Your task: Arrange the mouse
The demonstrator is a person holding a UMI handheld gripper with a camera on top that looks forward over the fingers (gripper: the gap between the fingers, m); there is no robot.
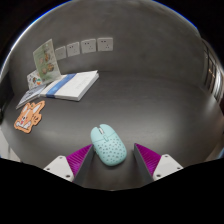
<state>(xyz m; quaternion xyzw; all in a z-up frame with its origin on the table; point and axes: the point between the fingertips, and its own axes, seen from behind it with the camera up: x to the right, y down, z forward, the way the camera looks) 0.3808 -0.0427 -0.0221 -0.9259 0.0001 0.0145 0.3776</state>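
Observation:
A pale mint-green mouse point(108, 144) with small dark dots lies on the grey table point(150, 105). It stands between my two fingers, its near end level with the magenta pads point(79, 157). My gripper point(113, 160) is open, with a gap between each pad and the mouse's sides. The mouse rests on the table on its own.
A white book or notebook point(65, 87) lies beyond the mouse to the left, with an upright illustrated card point(45, 62) behind it. An orange cartoon-shaped item point(30, 117) lies left of the fingers. Wall sockets point(88, 45) line the back wall.

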